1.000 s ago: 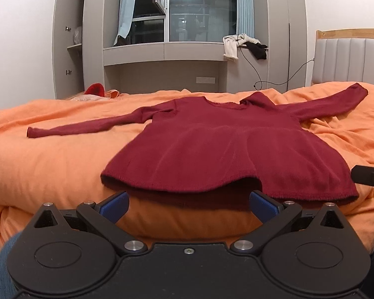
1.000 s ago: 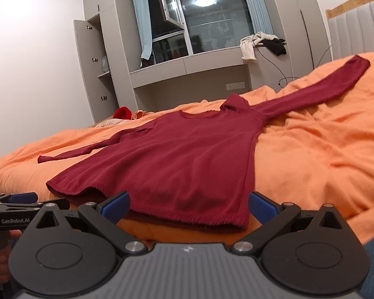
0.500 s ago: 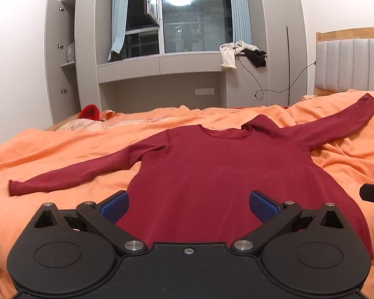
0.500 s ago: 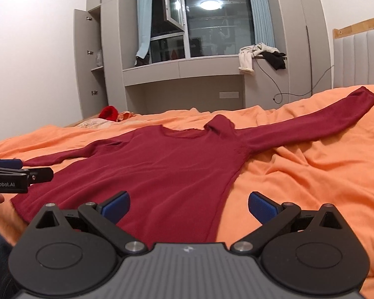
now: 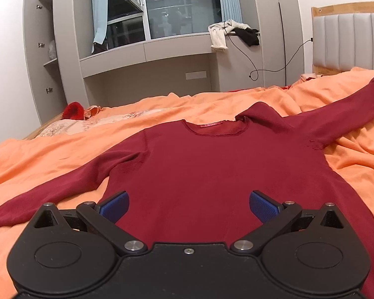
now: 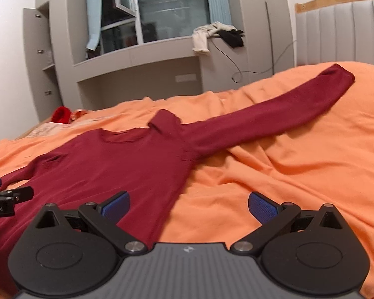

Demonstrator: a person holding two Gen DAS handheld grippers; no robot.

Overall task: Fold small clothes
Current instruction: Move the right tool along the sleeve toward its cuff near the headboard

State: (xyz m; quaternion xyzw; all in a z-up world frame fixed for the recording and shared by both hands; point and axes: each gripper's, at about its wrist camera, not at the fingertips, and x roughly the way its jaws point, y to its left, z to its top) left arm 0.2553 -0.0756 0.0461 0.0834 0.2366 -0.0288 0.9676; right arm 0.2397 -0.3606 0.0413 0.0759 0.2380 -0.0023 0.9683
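A dark red long-sleeved top [image 5: 212,169] lies flat, face up, on the orange bedspread [image 5: 49,154], neckline away from me and both sleeves spread out. My left gripper [image 5: 189,203] is open and empty, hovering over the lower body of the top. My right gripper [image 6: 189,203] is open and empty over the top's right side edge [image 6: 127,174], with the right sleeve [image 6: 274,114] stretching away to the upper right. The left gripper's fingers [image 6: 10,194] show at the left edge of the right wrist view.
A padded headboard [image 5: 349,42] stands at the right. A window ledge holds white and black clothes [image 5: 232,32] with a cable hanging down. A red item [image 5: 72,111] and a patterned cloth lie at the bed's far left. A cupboard stands open on the left.
Both grippers have risen and moved forward from the bed's front edge to over the top; the hem has passed beneath them. Both stay open.
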